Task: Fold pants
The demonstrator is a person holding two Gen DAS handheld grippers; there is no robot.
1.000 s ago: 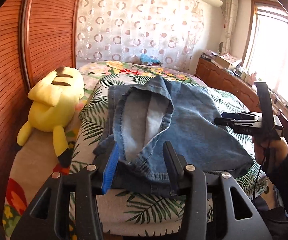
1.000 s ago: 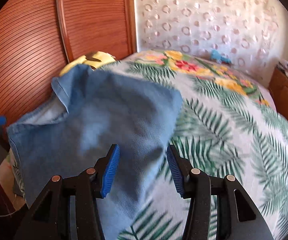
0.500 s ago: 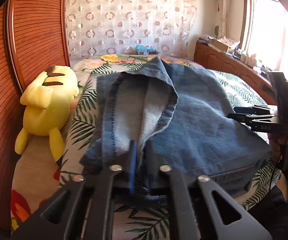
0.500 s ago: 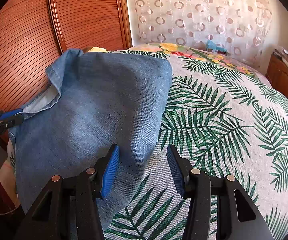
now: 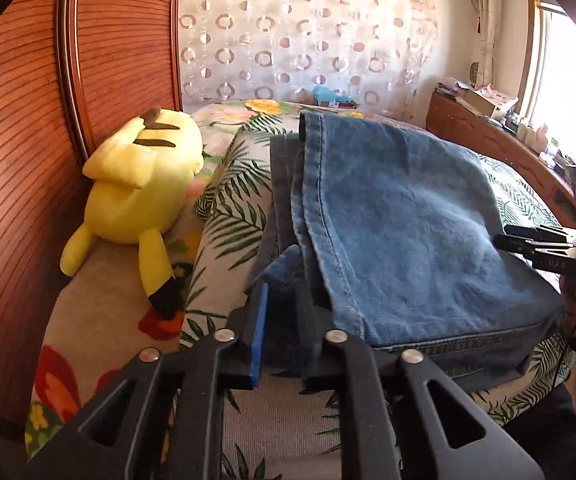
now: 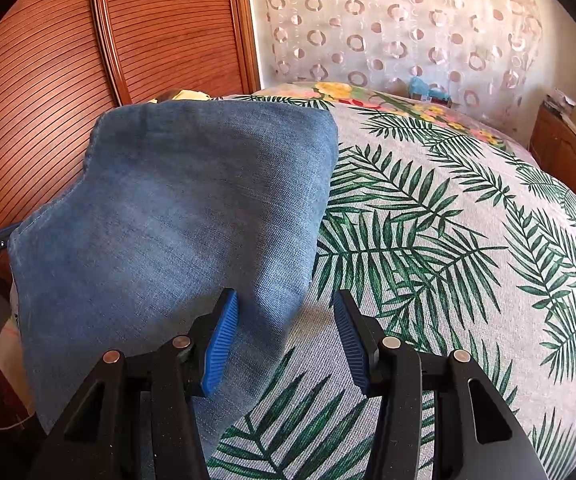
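Item: denim pants (image 5: 408,232), blue, lying folded into a thick rectangular stack on the bed (image 6: 468,240) near its front edge, toward the front left corner. In the left wrist view, hemmed edges and seams are lining up along the stack's left side, and a stitched band is running along its near edge. The upper layer is lying flat with only soft wrinkles. Judged progress: the main folds are looking done; what is left appears to be release, a little squaring of the left-side layers, and perhaps one last fold if a smaller bundle is wanted.

Left gripper (image 5: 284,320): sitting at the stack's near left corner, jaws opening from a narrow gap. A dark fold of denim is lying between them; no pad is visibly pressing on it, so the cloth is reading as let go.

Right gripper (image 6: 284,332): hovering at the stack's right edge, jaws standing about half wide and holding nothing; its left pad is over the denim, its right pad over bare bedspread.

Bedspread: pale, printed with green palm fronds and flowers.

Yellow plush toy (image 5: 140,184): lying beside the pants along the bed's left edge, apart from them.

Wooden slatted panel (image 5: 20,160): standing behind the toy.

Circle-patterned curtain (image 5: 308,32): hanging beyond the bed's far edge.
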